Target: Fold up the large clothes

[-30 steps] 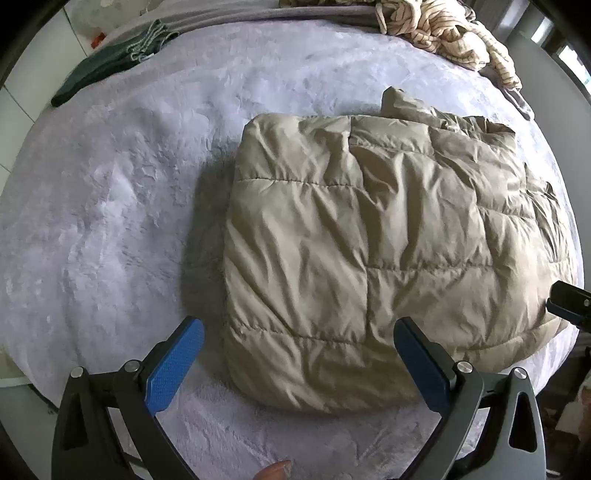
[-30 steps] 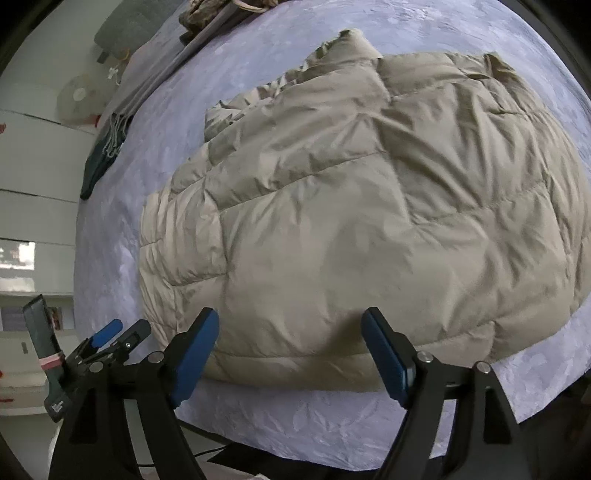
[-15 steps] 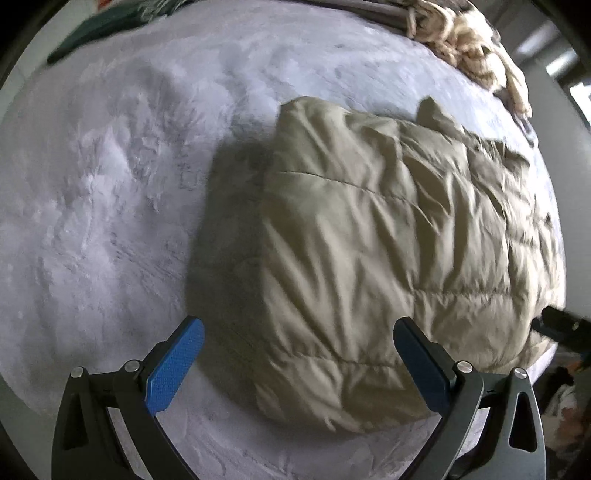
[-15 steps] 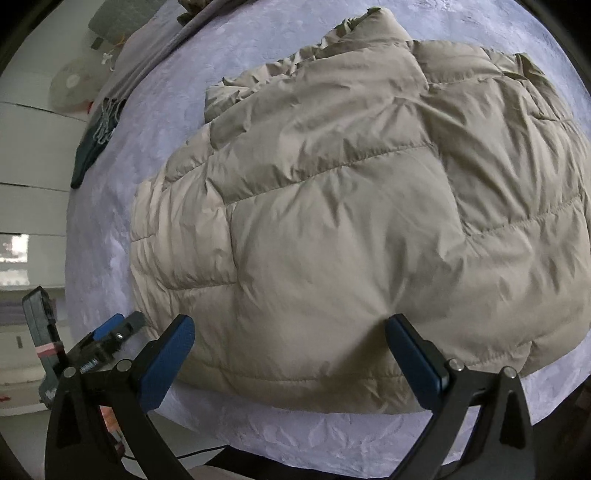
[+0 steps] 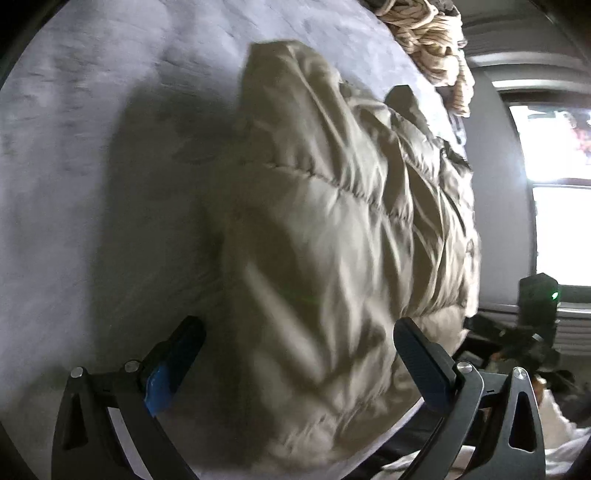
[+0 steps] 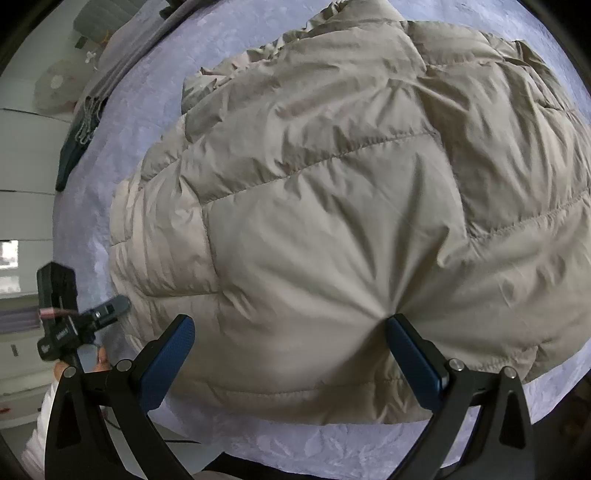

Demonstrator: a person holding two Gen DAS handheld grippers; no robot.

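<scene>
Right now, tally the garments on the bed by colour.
Beige puffer jacket: 1
Cream striped garment: 1
Dark green garment: 1
Grey garment: 1
Total: 4

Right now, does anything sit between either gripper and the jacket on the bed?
Nothing visible does. The right gripper is open, one pad denting the jacket. The left gripper is open at the jacket's near end. The knit garment lies beyond it.
</scene>
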